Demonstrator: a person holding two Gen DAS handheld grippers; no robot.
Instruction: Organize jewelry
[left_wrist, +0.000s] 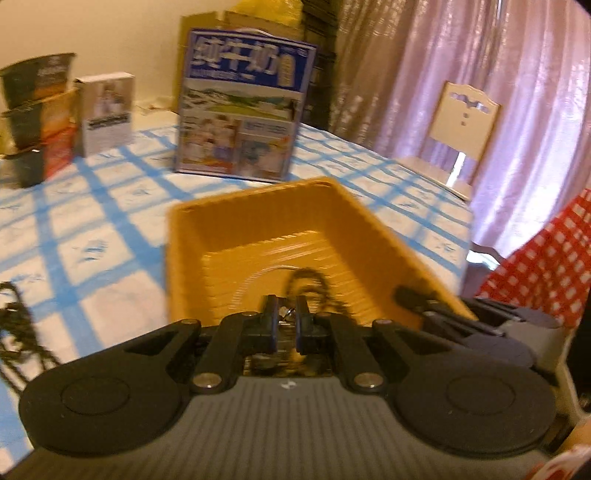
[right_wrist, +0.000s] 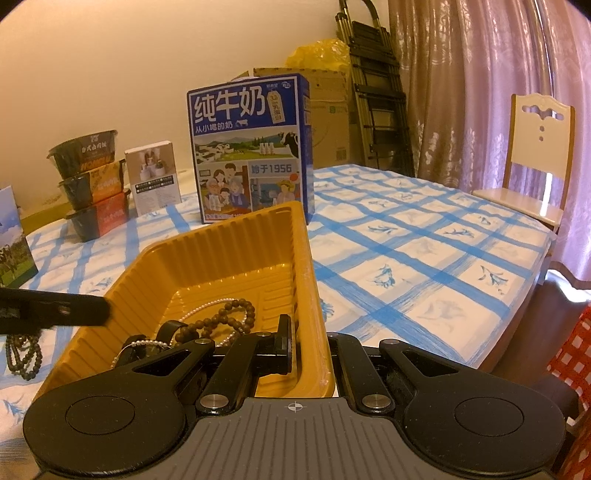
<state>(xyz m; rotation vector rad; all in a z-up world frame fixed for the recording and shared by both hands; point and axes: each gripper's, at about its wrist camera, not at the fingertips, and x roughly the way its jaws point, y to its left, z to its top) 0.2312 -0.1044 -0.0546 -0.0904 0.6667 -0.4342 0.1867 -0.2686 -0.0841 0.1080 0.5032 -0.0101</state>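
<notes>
A yellow plastic tray (left_wrist: 184, 258) sits on the checked table; it also shows in the right wrist view (right_wrist: 236, 236). In it lie a brown bead bracelet (right_wrist: 229, 317), a pearl strand (right_wrist: 207, 306) and a dark ring-like piece (right_wrist: 170, 328). My left gripper (left_wrist: 287, 317) hangs over the tray's near end, jaws slightly apart, with a thin silvery piece between them; the view is blurred. My right gripper (right_wrist: 306, 350) is shut on the tray's right wall, one finger (right_wrist: 284, 343) inside. More dark beads (right_wrist: 22, 350) lie on the table left of the tray and show in the left wrist view (left_wrist: 18, 332).
A blue milk carton (right_wrist: 251, 147) stands behind the tray. Stacked noodle bowls (right_wrist: 92, 181) and a small white box (right_wrist: 153, 177) stand at the back left. A chair (right_wrist: 535, 155) and curtains are to the right. A red checked cloth (left_wrist: 546, 258) is near the right edge.
</notes>
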